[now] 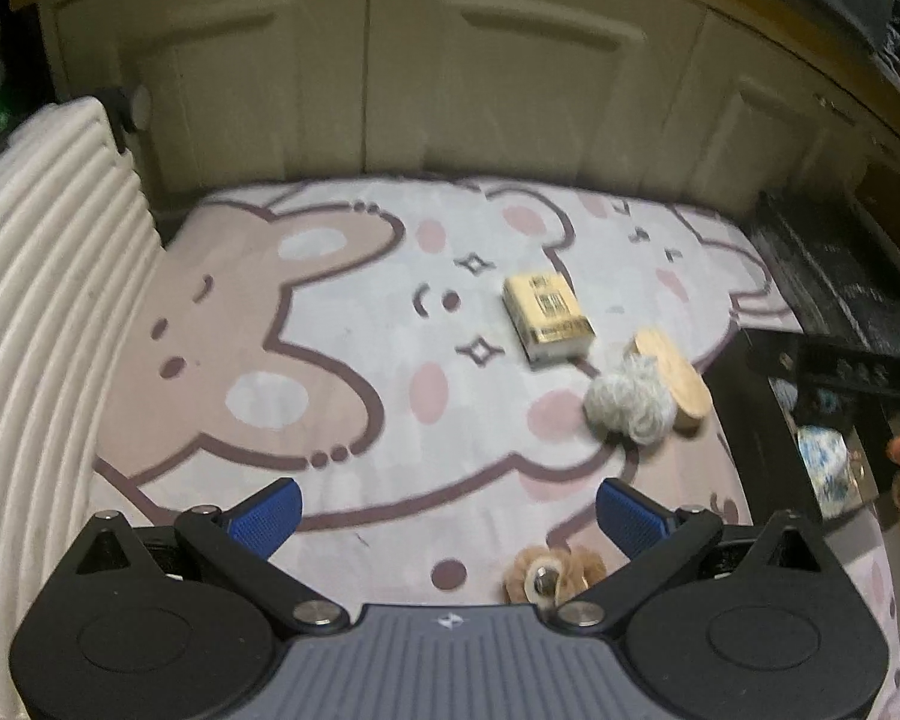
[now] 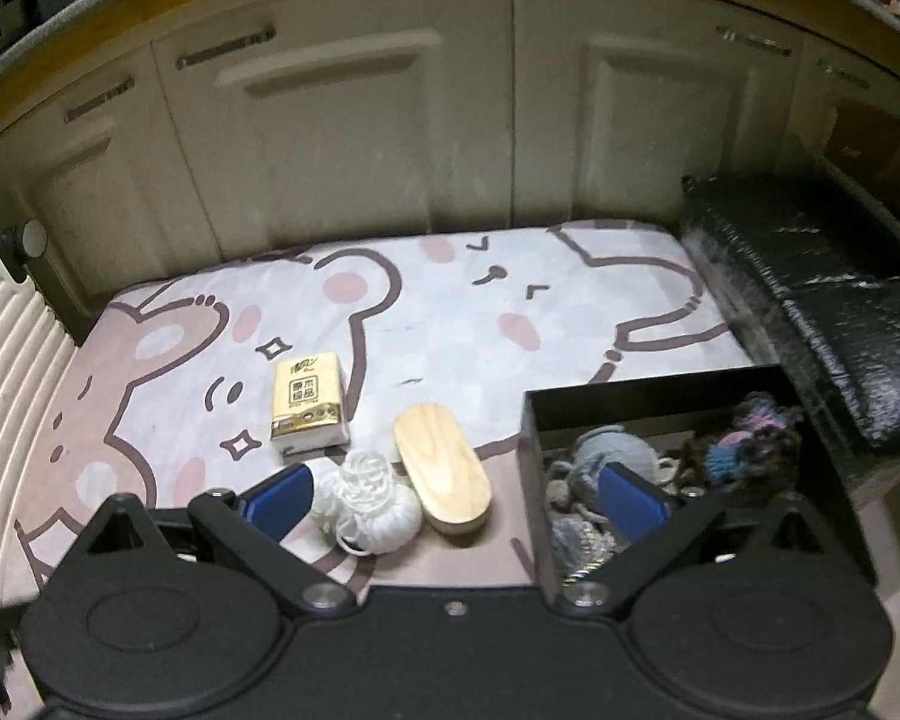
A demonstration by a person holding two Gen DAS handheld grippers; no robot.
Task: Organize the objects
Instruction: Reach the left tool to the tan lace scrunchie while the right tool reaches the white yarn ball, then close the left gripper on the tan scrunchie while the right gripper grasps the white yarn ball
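The right tool (image 2: 453, 501) hangs wide and empty, the yarn ball (image 2: 369, 504) just ahead between its pads, touching the wooden case (image 2: 444, 468). The box (image 2: 654, 387) lies to its right. The left tool (image 1: 447, 516), also wide, sits farther away.

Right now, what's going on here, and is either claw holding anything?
Neither claw holds anything. The left claw and right claw both hang open above the cartoon-bear blanket. Still loose on it are a yellow tissue pack, a white yarn ball, an oval wooden box and a small brown plush toy. The black storage box on the right already contains several yarn items.
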